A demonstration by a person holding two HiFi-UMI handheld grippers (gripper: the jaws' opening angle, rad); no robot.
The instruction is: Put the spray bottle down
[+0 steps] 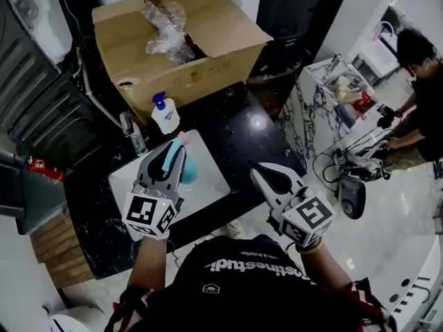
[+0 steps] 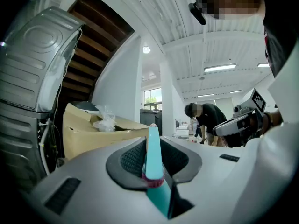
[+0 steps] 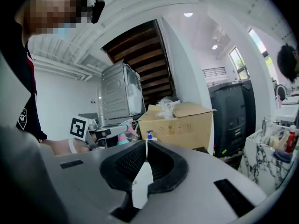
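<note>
Item: spray bottle (image 1: 188,170), teal, pink tip. Location: over the sink (image 1: 211,185), held off its basin, tip toward the sink's far edge.
Left gripper (image 1: 173,151): jaws pinching the spray bottle, above the sink's near-left part.
Right gripper (image 1: 257,173): jaws pressed together, nothing between; just right of the sink.
Soap bottle (image 1: 166,114): blue pump, upright at the sink's far edge.
Tap (image 1: 133,131): at the sink's far-left corner.
Box (image 1: 208,26): cardboard, open, beyond the sink.

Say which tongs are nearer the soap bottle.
Left. The left tongs, gripping the spray bottle, sit close by the soap bottle; the right tongs are farther off to its right.
</note>
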